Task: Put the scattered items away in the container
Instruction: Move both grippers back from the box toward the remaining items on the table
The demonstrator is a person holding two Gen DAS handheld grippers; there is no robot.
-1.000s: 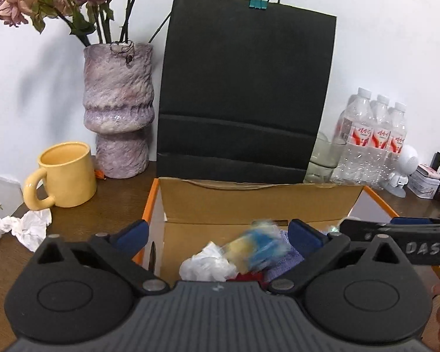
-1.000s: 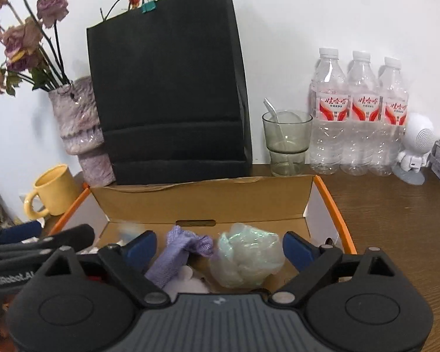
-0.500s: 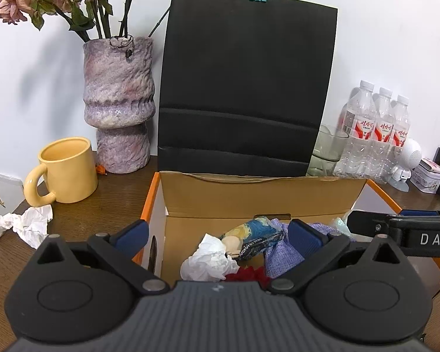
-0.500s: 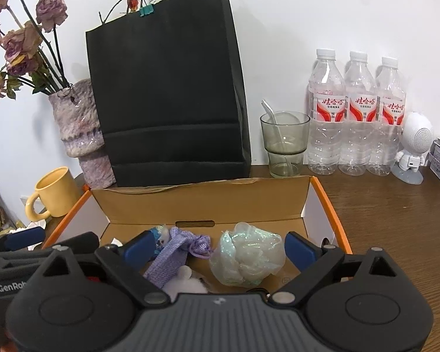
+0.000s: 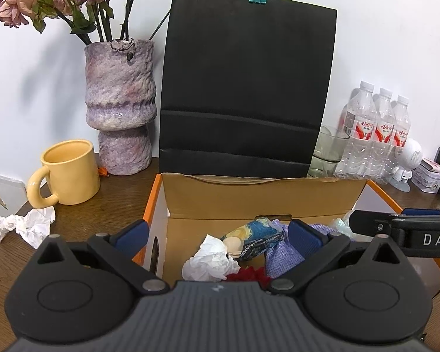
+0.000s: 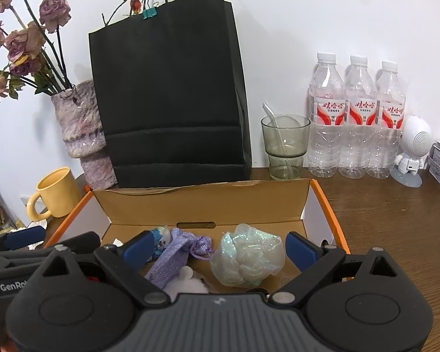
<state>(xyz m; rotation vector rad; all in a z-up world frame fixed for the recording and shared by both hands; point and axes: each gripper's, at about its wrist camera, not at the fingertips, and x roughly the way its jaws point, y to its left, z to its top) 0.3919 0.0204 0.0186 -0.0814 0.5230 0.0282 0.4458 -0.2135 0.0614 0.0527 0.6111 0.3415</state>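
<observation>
- The left gripper hangs over the near edge of the cardboard box, its blue-padded fingers spread wide and holding nothing.
- The right gripper hangs beside it over the same box, fingers likewise spread apart and empty.
- Between the left gripper's fingers, inside the box, lie one crumpled white tissue, one blue-and-yellow printed packet touching it, a red item only partly seen, and a purple woven pouch.
- In the right wrist view the pouch lies next to one iridescent plastic wad, with bare cardboard floor behind them up to the far wall.
- The box's orange rim runs along both sides; open wooden table stretches right of it.
- One crumpled tissue lies outside the box, on the table left of it, just in front of one yellow mug.
- Behind the far wall stand one black paper bag, close against the box, and one purple vase of dried roses.
- One glass tumbler with a straw and three water bottles line the wall to the right, well apart from the box.
</observation>
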